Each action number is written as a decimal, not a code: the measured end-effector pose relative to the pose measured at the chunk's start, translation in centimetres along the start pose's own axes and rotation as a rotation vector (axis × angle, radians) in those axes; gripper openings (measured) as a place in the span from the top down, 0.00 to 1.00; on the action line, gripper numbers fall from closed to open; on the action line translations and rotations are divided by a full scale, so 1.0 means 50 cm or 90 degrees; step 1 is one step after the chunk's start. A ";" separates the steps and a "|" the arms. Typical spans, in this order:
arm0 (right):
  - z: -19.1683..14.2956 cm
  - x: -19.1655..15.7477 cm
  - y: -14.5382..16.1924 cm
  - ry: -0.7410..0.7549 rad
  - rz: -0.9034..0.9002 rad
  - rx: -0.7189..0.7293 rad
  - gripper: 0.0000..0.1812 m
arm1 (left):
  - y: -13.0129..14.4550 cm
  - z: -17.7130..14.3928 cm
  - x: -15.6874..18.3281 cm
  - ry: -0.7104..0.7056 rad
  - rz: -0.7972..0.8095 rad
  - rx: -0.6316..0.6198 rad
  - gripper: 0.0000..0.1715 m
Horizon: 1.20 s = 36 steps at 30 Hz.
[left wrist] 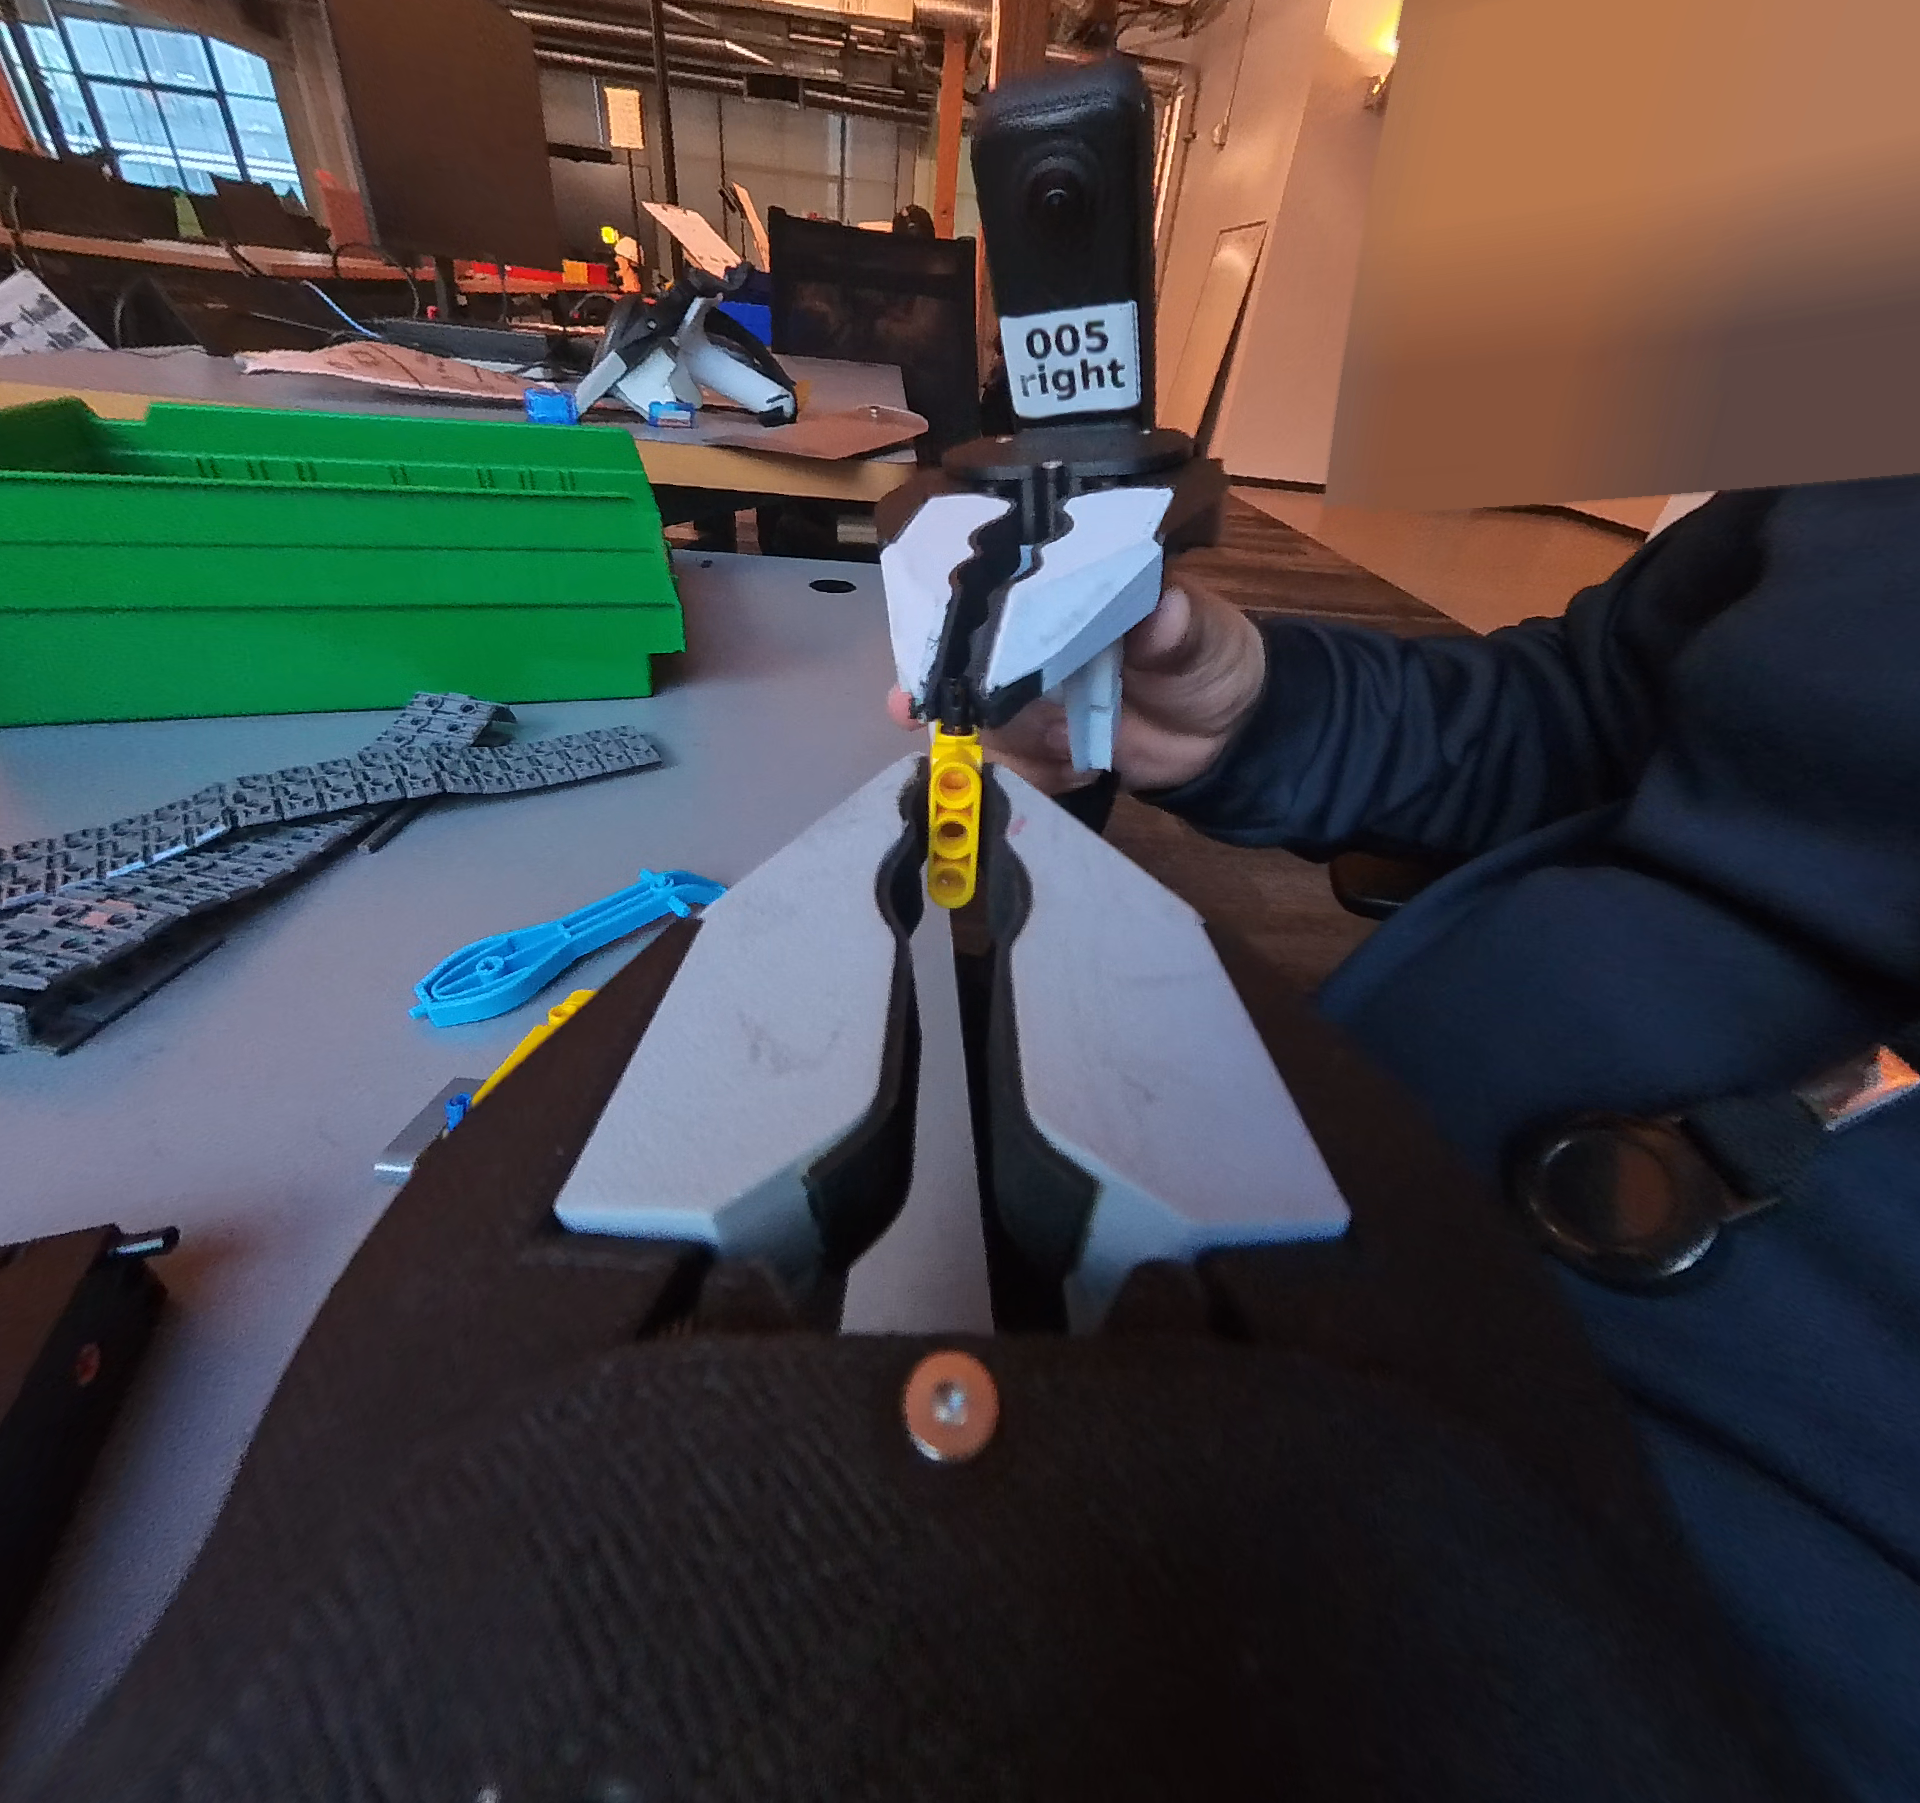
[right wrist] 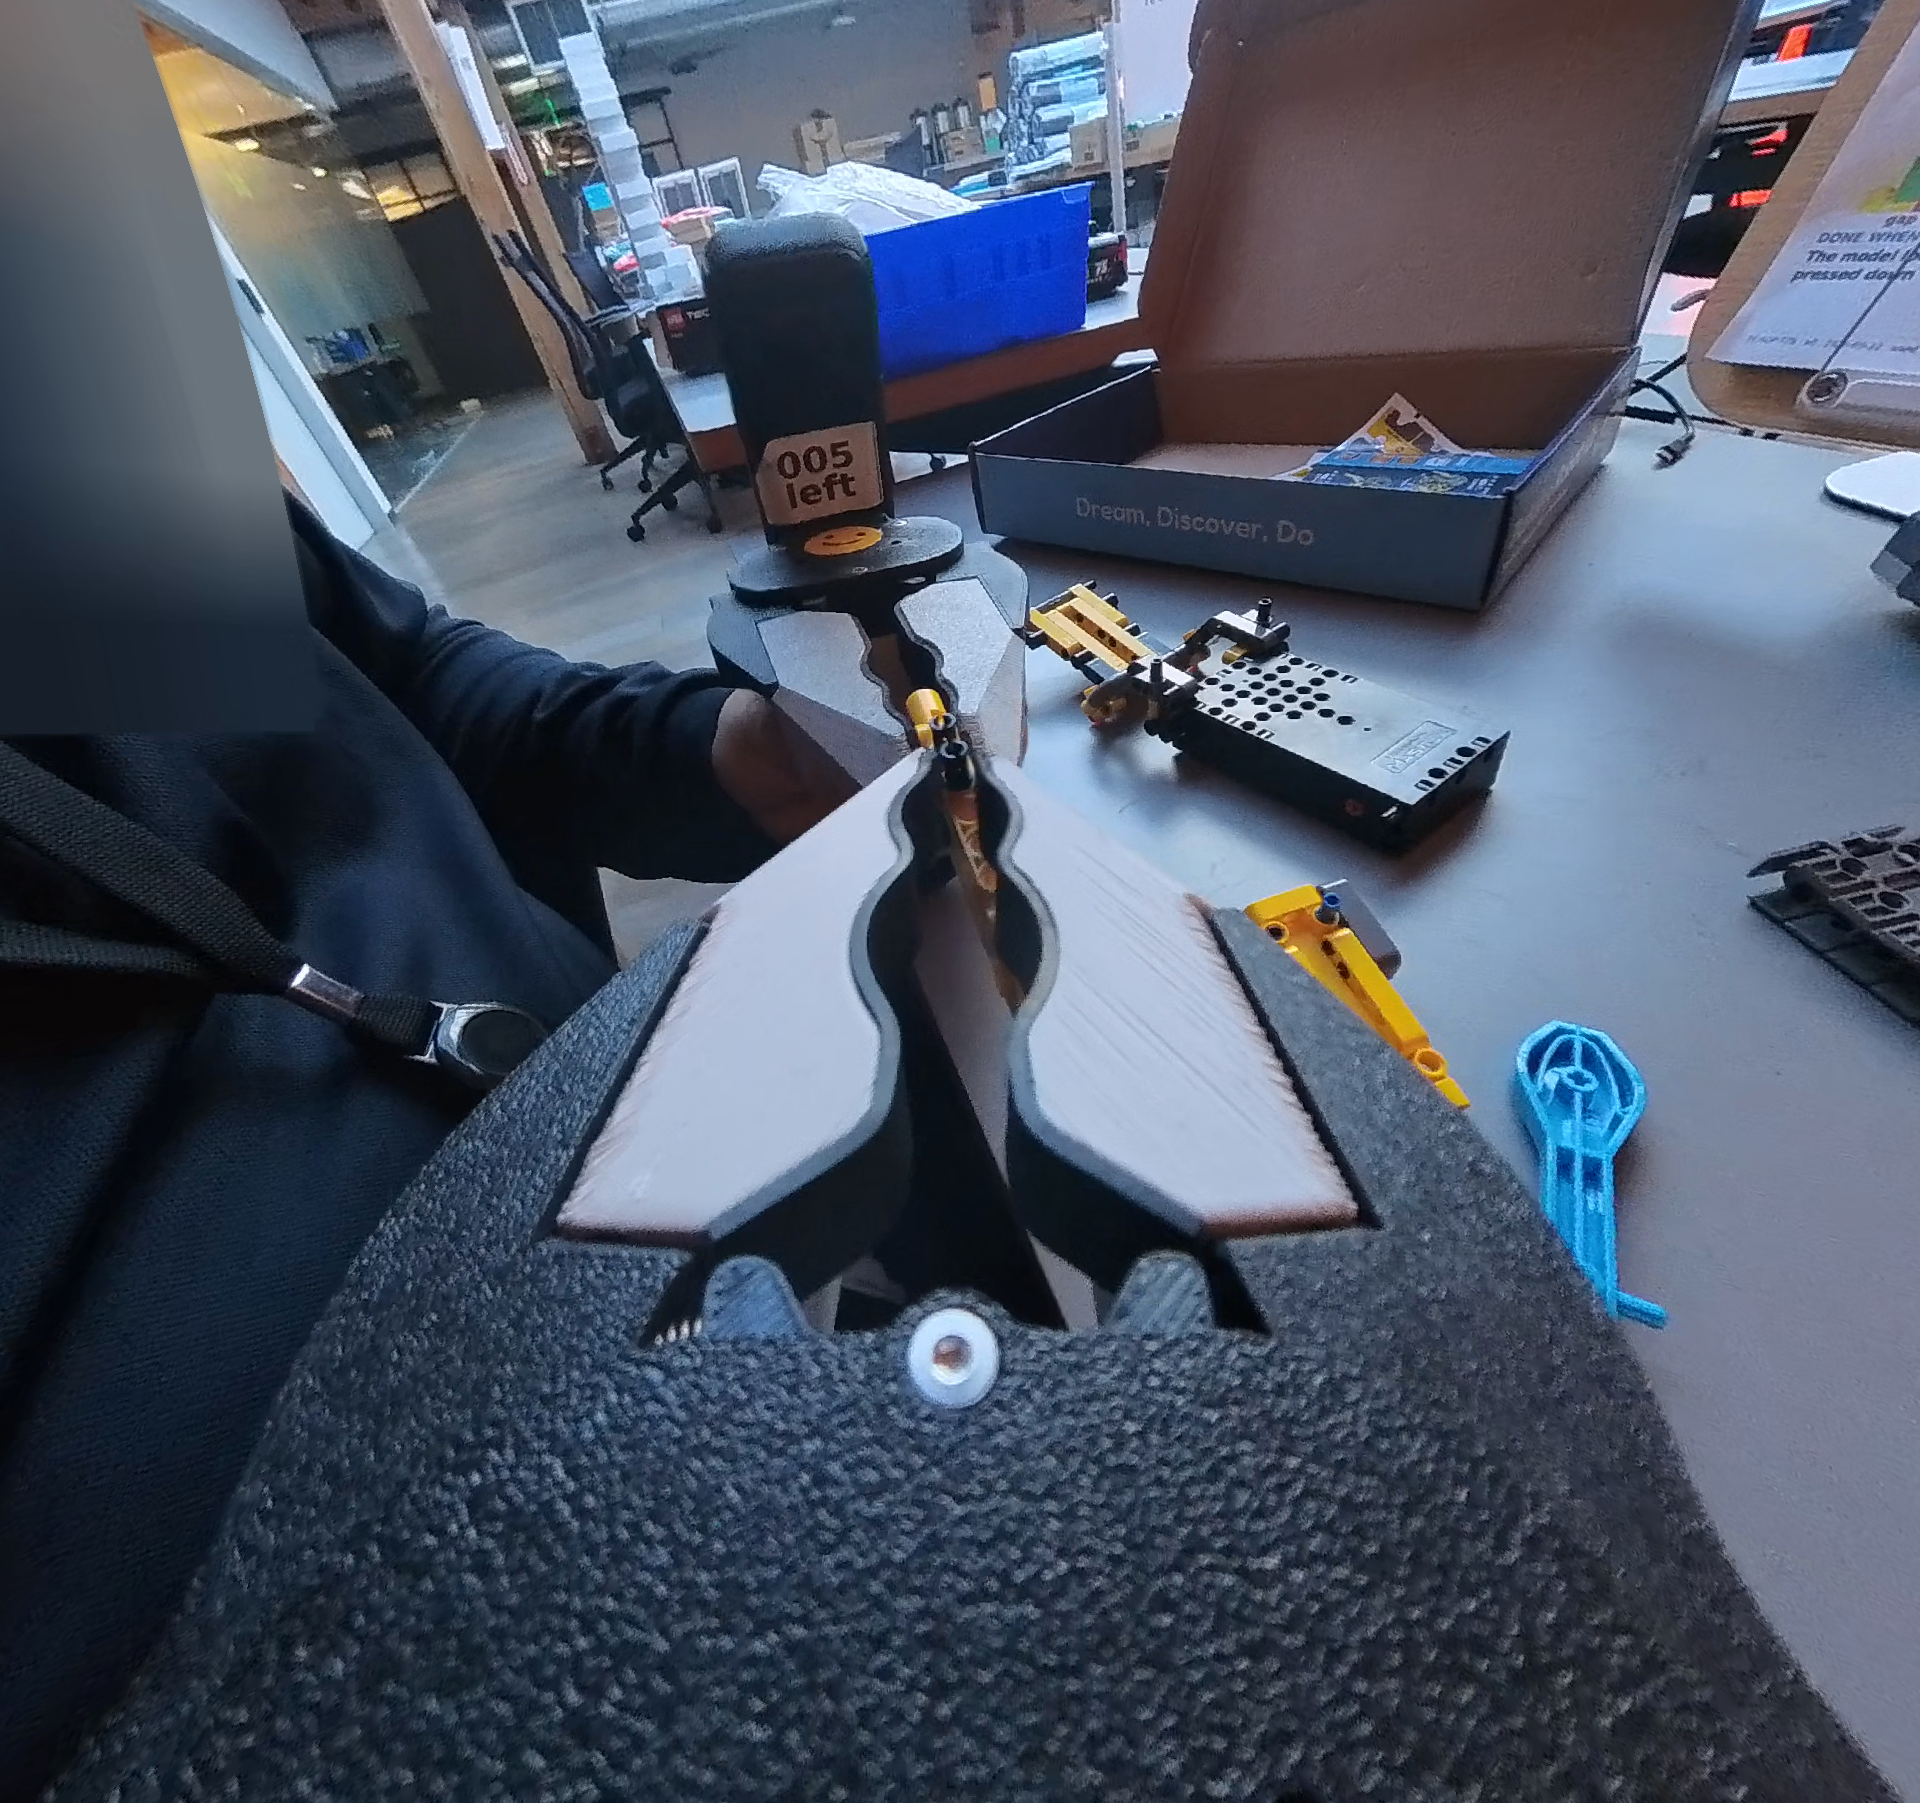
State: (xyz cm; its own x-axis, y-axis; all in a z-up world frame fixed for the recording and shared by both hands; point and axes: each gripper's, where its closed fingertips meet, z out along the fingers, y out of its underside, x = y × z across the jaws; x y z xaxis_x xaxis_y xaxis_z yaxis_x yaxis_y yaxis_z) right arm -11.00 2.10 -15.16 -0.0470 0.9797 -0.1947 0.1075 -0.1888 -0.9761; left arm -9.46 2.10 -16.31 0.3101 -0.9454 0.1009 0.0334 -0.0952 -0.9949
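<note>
The left hand-held gripper (left wrist: 951, 797) was clenched on a short yellow beam (left wrist: 952, 823) with round holes, which stood upright between its tips, held up in the air above the near edge of the worktop (left wrist: 260, 1109). Directly ahead of it, tip to tip, the right hand-held gripper (left wrist: 948, 704) was closed on a small black pin (left wrist: 951, 714) that touched the top end of the yellow beam; whether the pin was seated in the beam cannot be told. A hand (left wrist: 1184, 683) in a dark sleeve held the right hand-held gripper from behind. To the left of the left hand-held gripper lay a blue plastic tool (left wrist: 551, 953) on the worktop, with a second yellow piece (left wrist: 540, 1026) just beside it and partly hidden by the gripper body. Farther left lay grey track strips (left wrist: 312, 797), and beyond them a green bin (left wrist: 322, 558). To the right of the right hand-held gripper (right wrist: 951, 766), a black perforated block (right wrist: 1340, 725) with yellow and black parts attached lay on the worktop, and past it stood an open cardboard box (right wrist: 1299, 527) with a printed booklet (right wrist: 1403, 460) inside.
</note>
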 end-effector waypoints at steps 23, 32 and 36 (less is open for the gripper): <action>0.014 0.003 0.009 0.009 -0.018 -0.016 1.00 | 0.003 0.005 -0.003 0.008 -0.087 -0.005 0.96; -0.094 0.168 -0.100 0.392 -0.112 0.062 1.00 | 0.033 0.009 -0.042 -0.116 -0.207 0.011 0.96; -0.164 0.177 -0.180 0.207 0.048 0.156 1.00 | 0.005 0.006 -0.052 -0.103 -0.201 0.051 0.96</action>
State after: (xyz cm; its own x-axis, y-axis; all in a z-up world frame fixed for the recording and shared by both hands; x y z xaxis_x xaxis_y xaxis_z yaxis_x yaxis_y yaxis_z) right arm -4.26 13.00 -7.30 0.2718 0.9255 -0.2638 -0.1434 -0.2321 -0.9621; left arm -10.00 4.63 -16.84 0.4182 -0.8115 0.4081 0.2240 -0.3433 -0.9121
